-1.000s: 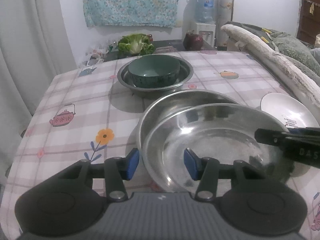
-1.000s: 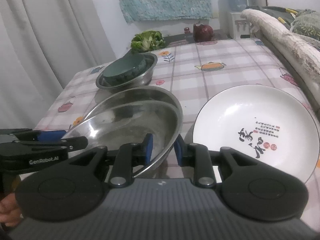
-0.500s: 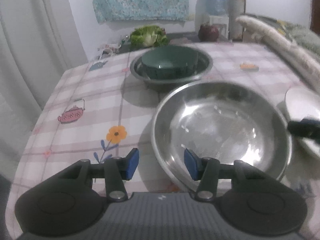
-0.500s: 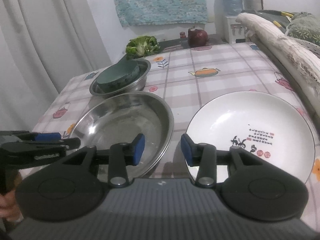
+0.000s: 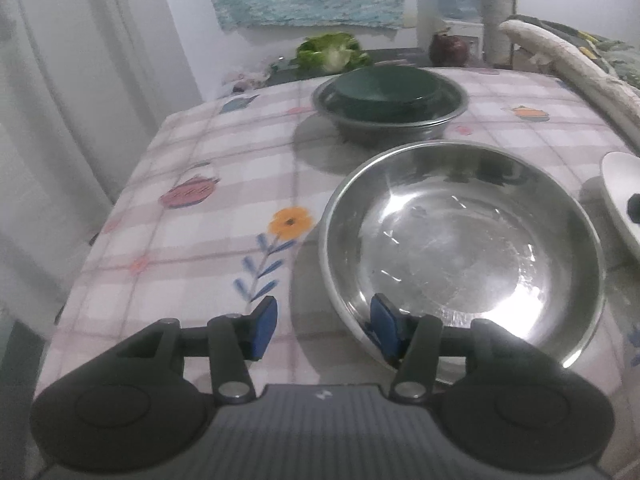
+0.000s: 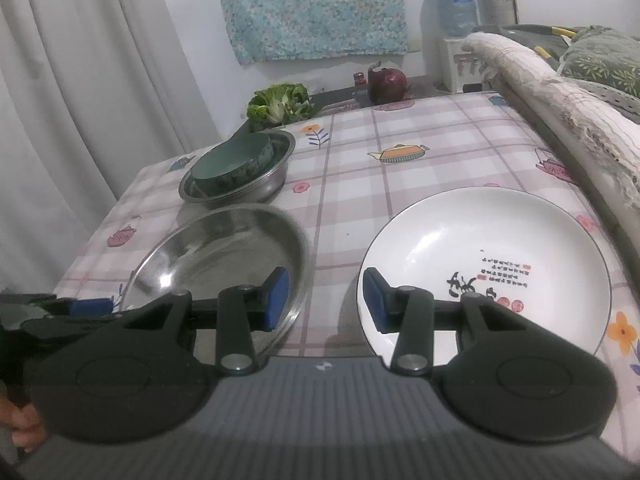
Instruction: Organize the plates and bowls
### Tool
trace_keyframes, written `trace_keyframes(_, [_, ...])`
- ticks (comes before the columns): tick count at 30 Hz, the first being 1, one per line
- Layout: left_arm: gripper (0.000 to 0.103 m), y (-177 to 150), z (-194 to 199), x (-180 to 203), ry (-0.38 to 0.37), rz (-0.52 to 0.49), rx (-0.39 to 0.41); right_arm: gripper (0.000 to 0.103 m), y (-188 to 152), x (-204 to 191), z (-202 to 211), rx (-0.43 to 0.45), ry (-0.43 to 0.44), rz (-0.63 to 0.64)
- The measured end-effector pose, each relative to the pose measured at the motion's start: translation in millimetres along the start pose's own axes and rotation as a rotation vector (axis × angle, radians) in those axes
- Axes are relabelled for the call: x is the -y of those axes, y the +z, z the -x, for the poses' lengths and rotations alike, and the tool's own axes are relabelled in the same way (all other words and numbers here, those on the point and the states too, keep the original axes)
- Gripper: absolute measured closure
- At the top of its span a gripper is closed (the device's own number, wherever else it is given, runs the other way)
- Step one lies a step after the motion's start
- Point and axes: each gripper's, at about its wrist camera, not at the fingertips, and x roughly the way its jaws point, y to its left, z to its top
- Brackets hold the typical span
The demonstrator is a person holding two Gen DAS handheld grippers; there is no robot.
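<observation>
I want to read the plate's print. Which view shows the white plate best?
The right wrist view: the whole white plate lies in frame, black and red print visible. The left wrist view catches only a sliver at its right edge.

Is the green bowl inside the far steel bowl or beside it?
Inside: the green bowl sits within the far steel bowl, rim surrounding it.

The white plate point(image 5: 622, 196) runs off the left view's right edge — only a bit shows. That whole view is blurry. The left gripper point(image 6: 86, 306) is half hidden — far left.
</observation>
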Motion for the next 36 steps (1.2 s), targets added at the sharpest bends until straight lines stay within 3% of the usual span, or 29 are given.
trace_keyframes(4, [0.049, -7.1, 3.2, -13.2, 0.000, 0.014, -0.004, 0.062, -2.3, -0.1, 1.2, 0.000, 0.009, -0.007])
trace_keyframes(8, [0.041, -7.6, 9.7, -16.3, 0.004, 0.007, -0.001, 0.062, -4.6, -0.3, 3.0, 0.002, 0.021, -0.017])
trace_keyframes(12, [0.030, -3.8, 28.7, -18.9, 0.012, 0.016, 0.057, 0.061, -6.3, 5.8, 10.4, 0.021, 0.030, -0.038])
trace_keyframes(16, [0.026, 6.0, 52.8, -12.7, -0.006, 0.019, 0.114, 0.051, -7.4, 18.4, 20.1, 0.039, 0.027, -0.064])
trace_keyframes(19, [0.023, 18.3, 70.5, 4.7, -0.060, -0.003, 0.156, 0.040, -6.0, 27.6, 31.8, 0.070, 0.020, -0.075])
trace_keyframes(23, [0.017, 36.2, 84.7, 45.5, -0.190, -0.071, 0.183, 0.025, -4.0, 47.8, 53.9, 0.132, -0.010, -0.089])
trace_keyframes(27, [0.017, 45.6, 84.5, 92.6, -0.306, -0.111, 0.164, 0.025, -4.1, 78.3, 71.7, 0.161, -0.068, -0.113])
trace_keyframes(32, [0.017, 41.2, 70.1, 147.0, -0.331, -0.145, 0.126, 0.024, -10.8, 118.3, 83.5, 0.148, -0.128, -0.159])
trace_keyframes(36, [0.017, 37.1, 53.0, 175.8, -0.300, -0.146, 0.110, 0.025, -16.8, 141.0, 85.2, 0.129, -0.146, -0.175])
